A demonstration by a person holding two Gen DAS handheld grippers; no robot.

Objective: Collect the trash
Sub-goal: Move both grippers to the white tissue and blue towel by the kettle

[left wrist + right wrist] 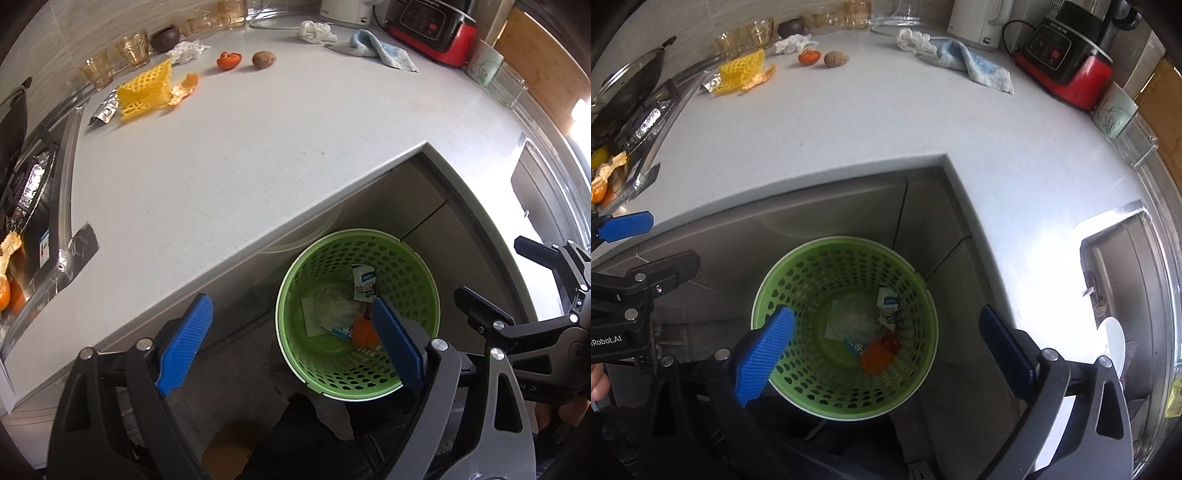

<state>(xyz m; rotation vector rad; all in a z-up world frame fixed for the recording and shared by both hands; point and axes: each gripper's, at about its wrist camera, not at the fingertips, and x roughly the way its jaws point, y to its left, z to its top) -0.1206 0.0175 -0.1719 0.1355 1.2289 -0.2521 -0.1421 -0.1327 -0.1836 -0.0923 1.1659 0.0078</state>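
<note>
A green perforated bin [413, 269] stands on the floor below the counter edge; it also shows in the right wrist view [916, 291]. It holds wrappers, a clear bag and an orange net. My left gripper [291, 343] is open and empty above the bin's left rim. My right gripper [886, 354] is open and empty above the bin. On the far counter lie a yellow foam net [146, 90], orange peel [184, 88], a foil wrapper [105, 109], a crumpled tissue [188, 51], a halved orange shell [229, 60] and a brown nut [264, 59].
Glass cups [133, 46] line the back wall. A blue cloth [380, 50], a white rag [316, 31], a red and black cooker [432, 26] and a mug [484, 64] stand at the back right. A stove [26, 177] with peels is at the left. A sink [1115, 280] is at the right.
</note>
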